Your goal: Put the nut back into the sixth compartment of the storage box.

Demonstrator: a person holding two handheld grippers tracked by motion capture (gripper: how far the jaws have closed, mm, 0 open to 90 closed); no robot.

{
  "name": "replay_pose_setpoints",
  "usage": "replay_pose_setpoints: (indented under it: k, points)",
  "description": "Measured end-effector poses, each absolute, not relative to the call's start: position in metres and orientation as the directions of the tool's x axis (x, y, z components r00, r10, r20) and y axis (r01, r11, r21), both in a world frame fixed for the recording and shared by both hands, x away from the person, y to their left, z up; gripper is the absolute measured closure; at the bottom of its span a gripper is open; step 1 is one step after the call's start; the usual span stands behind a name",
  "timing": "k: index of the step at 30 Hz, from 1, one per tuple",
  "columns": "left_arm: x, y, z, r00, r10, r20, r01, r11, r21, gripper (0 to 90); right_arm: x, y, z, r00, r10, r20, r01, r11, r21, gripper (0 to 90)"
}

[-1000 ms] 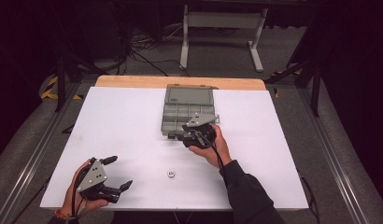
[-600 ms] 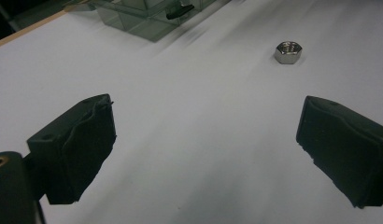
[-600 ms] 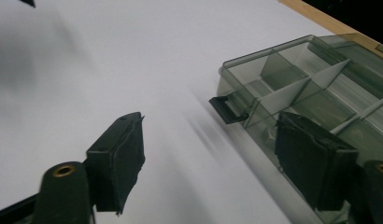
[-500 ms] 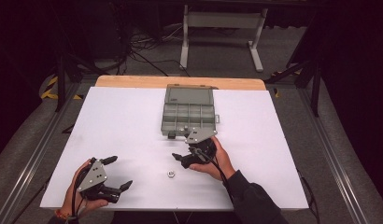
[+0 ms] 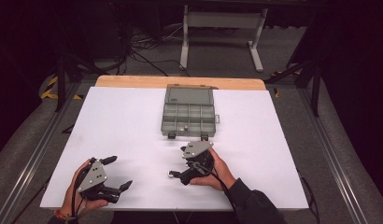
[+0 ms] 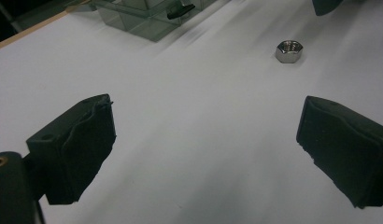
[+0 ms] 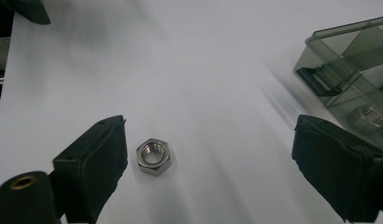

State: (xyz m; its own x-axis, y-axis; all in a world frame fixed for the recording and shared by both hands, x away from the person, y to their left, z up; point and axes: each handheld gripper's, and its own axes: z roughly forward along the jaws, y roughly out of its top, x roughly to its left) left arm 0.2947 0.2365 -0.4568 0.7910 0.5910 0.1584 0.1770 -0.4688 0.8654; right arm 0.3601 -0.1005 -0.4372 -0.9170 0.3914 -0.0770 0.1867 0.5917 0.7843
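Note:
A small steel hex nut [image 5: 171, 175] [image 7: 153, 156] lies on the white table [image 5: 133, 126]. My right gripper [image 5: 180, 168] [image 7: 210, 154] is low over it, and its jaws have just been opening. They now stand wide, with the nut on the table between them, close beside the left-hand pad in the right gripper view and not pressed. My left gripper [image 5: 120, 171] [image 6: 206, 126] rests open near the front left with nothing between its jaws. The nut [image 6: 288, 51] lies some way ahead of it.
An open grey compartment box [image 5: 188, 112] [image 7: 353, 70] [image 6: 147, 16] sits at the table's far middle, with another nut [image 7: 367, 116] in one front compartment. Its black latches face the right hand. A wooden strip [image 5: 180, 82] edges the far side.
The right hand has drawn back from the box's front edge toward the near side and down to the loose nut, with its jaws spreading wider. The left hand has stayed put.

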Motion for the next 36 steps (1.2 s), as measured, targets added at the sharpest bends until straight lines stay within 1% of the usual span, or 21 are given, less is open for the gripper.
replay_pose_setpoints:
  k: [1,3,5,8,10,12,13,14,16,18,19,20,21,23,28,36]
  points:
    - [0.295,0.237,-0.457,0.794,0.587,0.159,0.175,-0.471,0.864,5.2,0.358,-0.099,-0.44,-0.922,0.38,-0.074,0.185,0.6,0.778,9.6]
    - [0.294,0.237,-0.457,0.792,0.59,0.158,0.177,-0.469,0.865,5.2,0.356,-0.095,-0.444,-0.925,0.37,-0.087,0.179,0.625,0.76,9.6]
    - [0.294,0.237,-0.457,0.791,0.591,0.156,0.177,-0.466,0.867,5.2,0.355,-0.094,-0.447,-0.931,0.358,-0.078,0.178,0.63,0.756,10.2]
    - [0.294,0.237,-0.456,0.793,0.588,0.159,0.174,-0.468,0.866,5.2,0.353,-0.09,-0.451,-0.937,0.342,-0.072,0.176,0.64,0.748,13.9]
    - [0.294,0.237,-0.456,0.791,0.59,0.158,0.173,-0.466,0.868,5.2,0.351,-0.086,-0.453,-0.944,0.322,-0.067,0.169,0.651,0.74,19.7]
    - [0.294,0.237,-0.456,0.791,0.591,0.157,0.174,-0.465,0.868,5.2,0.35,-0.084,-0.454,-0.947,0.313,-0.072,0.161,0.656,0.737,21.4]
    - [0.294,0.238,-0.456,0.792,0.589,0.161,0.172,-0.468,0.867,5.2,0.349,-0.083,-0.455,-0.948,0.31,-0.069,0.161,0.657,0.736,31.0]
    - [0.294,0.237,-0.456,0.792,0.589,0.16,0.173,-0.468,0.867,5.2,0.348,-0.082,-0.456,-0.951,0.301,-0.069,0.156,0.661,0.734,32.0]
    - [0.294,0.237,-0.456,0.793,0.588,0.16,0.172,-0.468,0.867,5.2,0.348,-0.08,-0.457,-0.953,0.295,-0.066,0.156,0.666,0.73,40.5]
    - [0.294,0.238,-0.456,0.793,0.588,0.16,0.172,-0.468,0.867,5.2,0.348,-0.079,-0.458,-0.956,0.289,-0.055,0.162,0.672,0.723,45.4]
    - [0.294,0.238,-0.456,0.793,0.589,0.158,0.173,-0.466,0.868,5.2,0.348,-0.079,-0.459,-0.957,0.287,-0.054,0.162,0.676,0.719,49.8]
    - [0.294,0.238,-0.456,0.792,0.59,0.158,0.173,-0.465,0.868,5.2,0.348,-0.079,-0.46,-0.958,0.284,-0.049,0.165,0.678,0.716,52.1]
    - [0.294,0.238,-0.456,0.792,0.59,0.158,0.173,-0.465,0.868,5.1,0.348,-0.079,-0.46,-0.958,0.284,-0.049,0.165,0.678,0.716,52.1]
    - [0.294,0.238,-0.455,0.792,0.589,0.159,0.171,-0.465,0.869,5.1,0.349,-0.079,-0.461,-0.96,0.279,-0.035,0.171,0.679,0.714,58.5]
    - [0.294,0.238,-0.456,0.793,0.588,0.159,0.173,-0.467,0.867,5.0,0.351,-0.08,-0.461,-0.959,0.284,-0.022,0.183,0.673,0.717,69.4]
    - [0.294,0.237,-0.455,0.794,0.587,0.16,0.171,-0.467,0.868,5.0,0.351,-0.08,-0.459,-0.959,0.284,-0.027,0.181,0.68,0.711,70.4]
